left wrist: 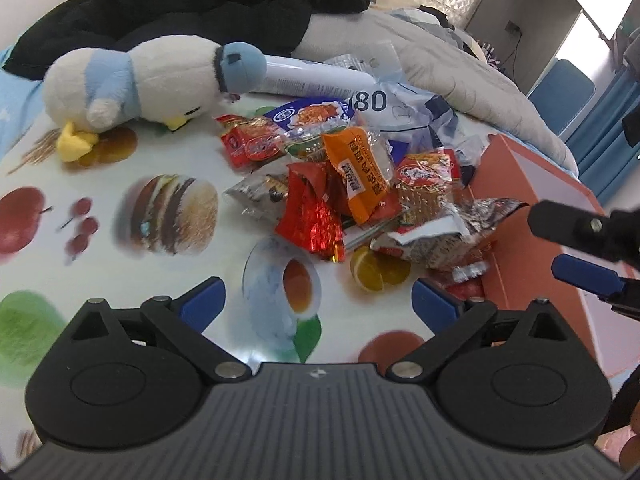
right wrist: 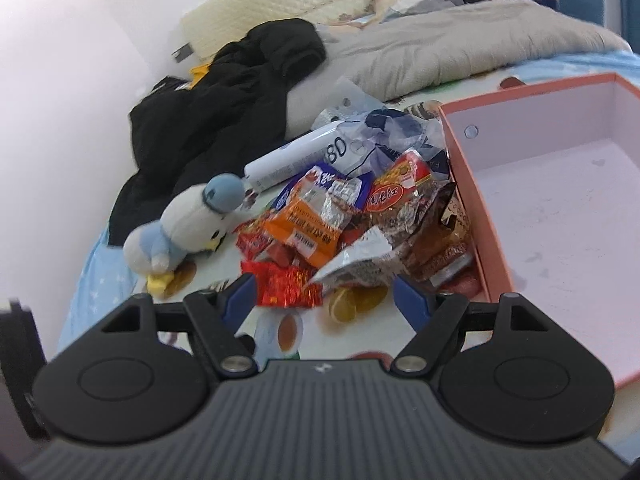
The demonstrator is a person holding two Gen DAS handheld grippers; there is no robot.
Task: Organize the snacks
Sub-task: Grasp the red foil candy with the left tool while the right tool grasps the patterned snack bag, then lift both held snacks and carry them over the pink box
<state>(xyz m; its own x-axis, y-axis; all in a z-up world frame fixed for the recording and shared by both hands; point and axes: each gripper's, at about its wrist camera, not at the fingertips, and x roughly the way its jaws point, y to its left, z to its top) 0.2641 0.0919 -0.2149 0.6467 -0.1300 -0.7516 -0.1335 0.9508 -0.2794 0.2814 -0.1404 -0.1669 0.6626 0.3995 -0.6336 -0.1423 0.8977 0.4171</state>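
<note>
Food pictures cover the table cloth (left wrist: 120, 280), with a bed behind it. Left gripper (left wrist: 318, 304) hovers above the cloth, its blue fingers (left wrist: 202, 304) spread wide and empty. Right gripper (right wrist: 326, 300) also has its fingers (right wrist: 242, 300) parted, holding nothing, the red foil packet (right wrist: 286, 286) just beyond them at 12 o'clock. From there the snack pile (right wrist: 344, 216) spreads toward 12. At 2 o'clock sits the open pink box (right wrist: 560, 208), touching the pile. At 10 o'clock lies a plush duck (right wrist: 180, 232).
</note>
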